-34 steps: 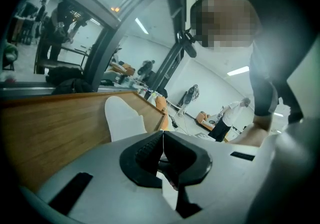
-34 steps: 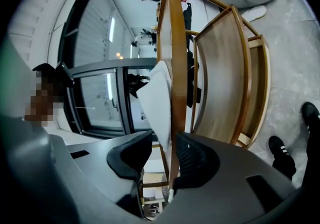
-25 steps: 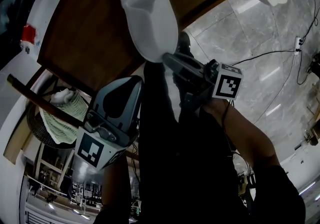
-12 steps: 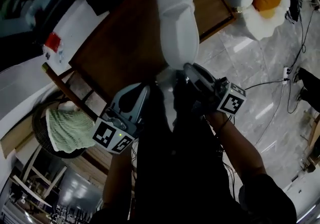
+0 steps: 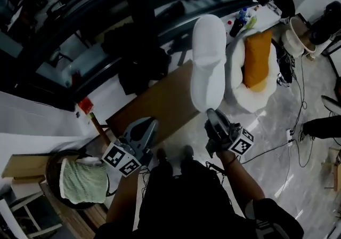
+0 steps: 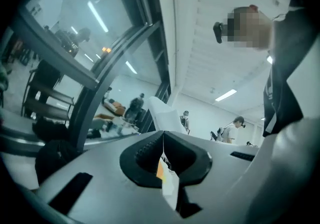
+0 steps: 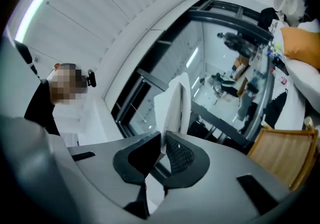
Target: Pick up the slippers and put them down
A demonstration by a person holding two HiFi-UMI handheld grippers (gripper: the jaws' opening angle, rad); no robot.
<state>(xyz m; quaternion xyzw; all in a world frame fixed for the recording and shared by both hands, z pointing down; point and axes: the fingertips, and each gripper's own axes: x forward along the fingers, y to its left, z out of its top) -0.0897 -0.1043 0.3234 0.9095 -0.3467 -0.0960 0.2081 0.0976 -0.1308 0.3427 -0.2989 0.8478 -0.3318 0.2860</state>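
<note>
Here the right gripper (image 5: 210, 112) holds the slipper (image 5: 209, 56) outstretched, left gripper (image 5: 151, 122) alongside.

Slipper (image 7: 173, 102) end inside right tongs (image 7: 162, 137)

The head view looks steeply down from above the person (image 5: 186, 200), with the left gripper (image 5: 151, 124) at 7 o'clock and the right gripper (image 5: 209, 112) at 4. Each gripper view sits close behind its jaws, looking along them; head and right gripper views share the white slipper (image 5: 209, 62)
</note>
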